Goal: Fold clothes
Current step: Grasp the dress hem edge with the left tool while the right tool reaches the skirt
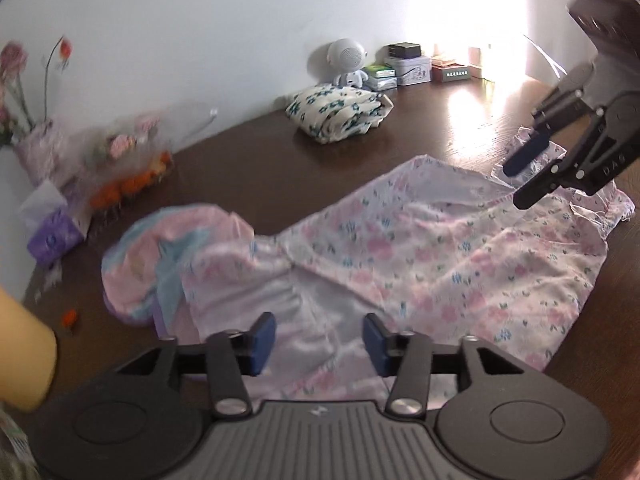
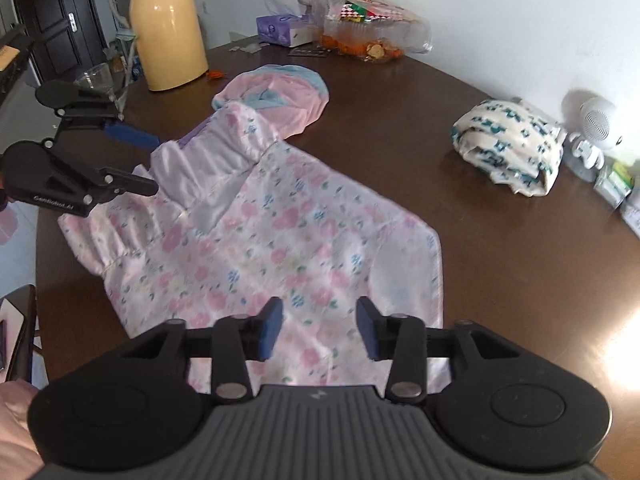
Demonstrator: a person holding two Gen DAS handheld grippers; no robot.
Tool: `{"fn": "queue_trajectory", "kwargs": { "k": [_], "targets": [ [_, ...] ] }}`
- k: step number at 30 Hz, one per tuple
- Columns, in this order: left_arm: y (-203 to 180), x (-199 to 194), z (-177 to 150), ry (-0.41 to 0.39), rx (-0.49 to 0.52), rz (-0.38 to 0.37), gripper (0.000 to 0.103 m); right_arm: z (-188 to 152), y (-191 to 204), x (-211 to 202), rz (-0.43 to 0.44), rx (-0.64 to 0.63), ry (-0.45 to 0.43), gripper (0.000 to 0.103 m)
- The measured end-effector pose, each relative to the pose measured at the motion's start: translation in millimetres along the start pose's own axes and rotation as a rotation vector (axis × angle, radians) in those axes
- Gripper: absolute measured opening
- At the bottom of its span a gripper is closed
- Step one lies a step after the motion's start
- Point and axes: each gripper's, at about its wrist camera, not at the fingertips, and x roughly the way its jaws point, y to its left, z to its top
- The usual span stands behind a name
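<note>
A pink floral garment (image 1: 420,256) (image 2: 280,240) lies spread on the dark wooden table (image 1: 240,168) (image 2: 500,260). My left gripper (image 1: 319,342) (image 2: 154,164) hovers over its gathered end, jaws apart, with no cloth pinched between the blue pads. My right gripper (image 2: 320,326) (image 1: 522,180) hangs above the opposite end, near the frilled edge, open too and empty. A crumpled pink and light-blue garment (image 1: 160,256) (image 2: 280,92) lies against the floral one's gathered end. A folded white piece with blue-green flowers (image 1: 340,110) (image 2: 508,144) rests apart near the wall.
A tall yellow flask (image 2: 168,28), a purple tissue box (image 2: 280,30) (image 1: 52,236) and a plastic bag of snacks (image 2: 372,36) stand at one end. A white robot-shaped speaker (image 1: 348,62) and small boxes (image 1: 412,68) line the wall. A person's hand (image 1: 24,348) shows at lower left.
</note>
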Motion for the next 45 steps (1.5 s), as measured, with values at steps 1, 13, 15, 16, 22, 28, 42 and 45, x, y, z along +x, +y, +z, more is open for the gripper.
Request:
{"fn": "queue_trajectory", "kwargs": {
  "k": [1,13,15,16,22,28,42,45],
  "targets": [
    [0.2,2.4,9.7,0.000,0.028,0.005,0.065,8.2,-2.9,-0.9,-0.018,-0.012,0.002,0.059],
    [37.2,90.8,81.2,0.153,0.233,-0.053,0.090,80.1,-35.2,53.4,0.005,-0.115,0.139,0.102],
    [45.8,102.8,82.8,0.177,0.244,-0.087,0.090,85.2,-38.7,66.7,0.026,-0.126,0.155,0.102],
    [48.4,107.7,82.5,0.190,0.255,-0.102,0.090,86.7,-40.1,72.5,0.038,-0.140,0.161,0.102],
    [58.3,131.9,78.4,0.243,0.325,-0.163,0.090,97.7,-53.8,101.2,0.098,-0.145,0.217,0.101],
    [75.7,142.4,74.1,0.255,0.308,-0.236,0.070,98.3,-67.1,120.3,0.171,-0.105,0.247,0.080],
    [92.9,167.1,79.8,0.413,0.319,-0.307,0.042,112.1,-63.3,145.8,0.206,-0.166,0.360,0.044],
    [91.0,167.7,78.8,0.413,0.331,-0.327,0.024,113.2,-60.4,148.2,0.205,-0.177,0.366,0.030]
  ]
}}
